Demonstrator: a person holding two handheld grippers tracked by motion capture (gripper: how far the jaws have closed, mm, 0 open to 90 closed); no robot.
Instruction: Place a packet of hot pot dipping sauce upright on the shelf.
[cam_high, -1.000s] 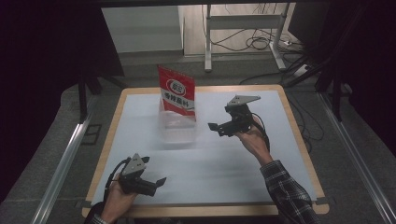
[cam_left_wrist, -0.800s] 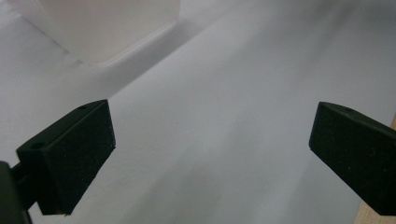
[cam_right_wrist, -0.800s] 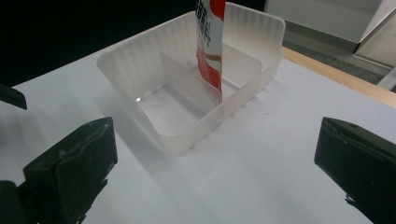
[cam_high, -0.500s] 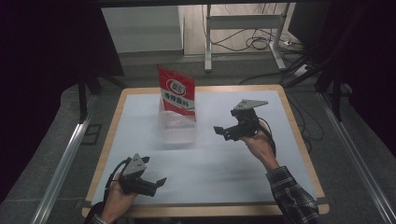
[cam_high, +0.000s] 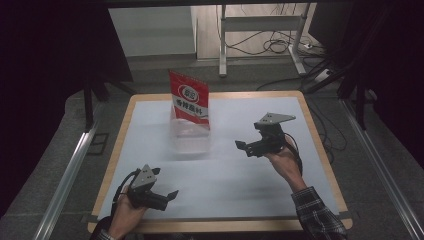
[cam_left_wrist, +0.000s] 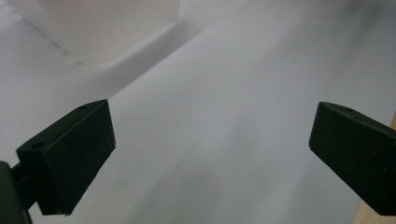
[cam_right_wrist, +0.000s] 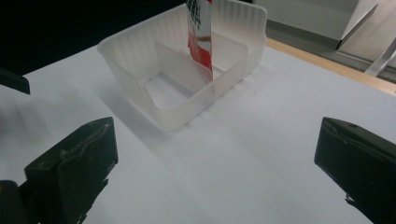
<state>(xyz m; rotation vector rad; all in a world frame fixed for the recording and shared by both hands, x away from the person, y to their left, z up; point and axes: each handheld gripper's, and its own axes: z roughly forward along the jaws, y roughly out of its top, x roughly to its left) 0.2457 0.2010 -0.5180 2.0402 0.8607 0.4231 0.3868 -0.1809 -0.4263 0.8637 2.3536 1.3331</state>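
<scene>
The red printed foil pouch (cam_high: 189, 100) stands upright in the far compartment of the translucent white plastic bin (cam_high: 192, 142), at the far middle of the white-covered table (cam_high: 240, 185). The right gripper (cam_high: 248, 148), jaws released, hangs near the bin; I judge it should approach level. The left gripper (cam_high: 167, 196), released too, rests well apart.

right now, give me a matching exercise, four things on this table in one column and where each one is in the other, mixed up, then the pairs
Things:
1. red packet
2. clear plastic tray
3. left gripper
4. right gripper

Places or states:
A. open, held low near the table's near edge
B. open, held above the table's right half
C. standing upright in the tray's far compartment
D. resting on the white table top, near compartment empty

Pairs: 1-C, 2-D, 3-A, 4-B
</scene>
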